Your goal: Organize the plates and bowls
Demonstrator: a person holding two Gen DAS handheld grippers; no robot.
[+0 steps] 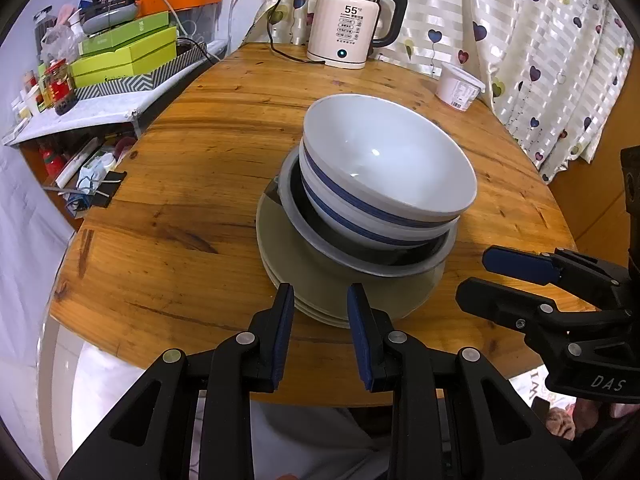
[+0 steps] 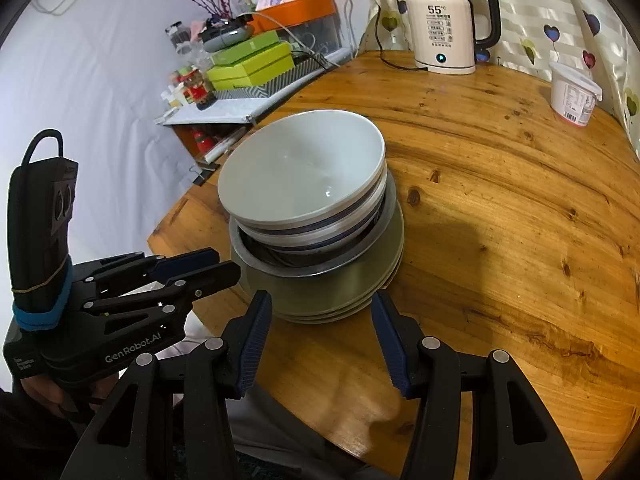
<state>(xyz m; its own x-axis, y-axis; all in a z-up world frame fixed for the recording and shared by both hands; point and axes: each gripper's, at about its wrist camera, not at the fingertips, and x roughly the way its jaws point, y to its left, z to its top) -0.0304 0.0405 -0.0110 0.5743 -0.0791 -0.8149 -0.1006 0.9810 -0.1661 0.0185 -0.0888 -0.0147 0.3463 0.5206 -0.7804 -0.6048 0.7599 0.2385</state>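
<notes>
One stack stands on the round wooden table. Several olive plates lie at the bottom, a metal dish sits on them, and white bowls with blue bands nest on top. The stack also shows in the right wrist view. My left gripper is open and empty, just short of the plates' near rim. My right gripper is open and empty, its fingers either side of the plates' near edge. The right gripper also shows at the right of the left wrist view.
A cream electric kettle and a white tub stand at the table's far side by a heart-print curtain. A cluttered shelf with green boxes stands to the left. The table's near edge is just under both grippers.
</notes>
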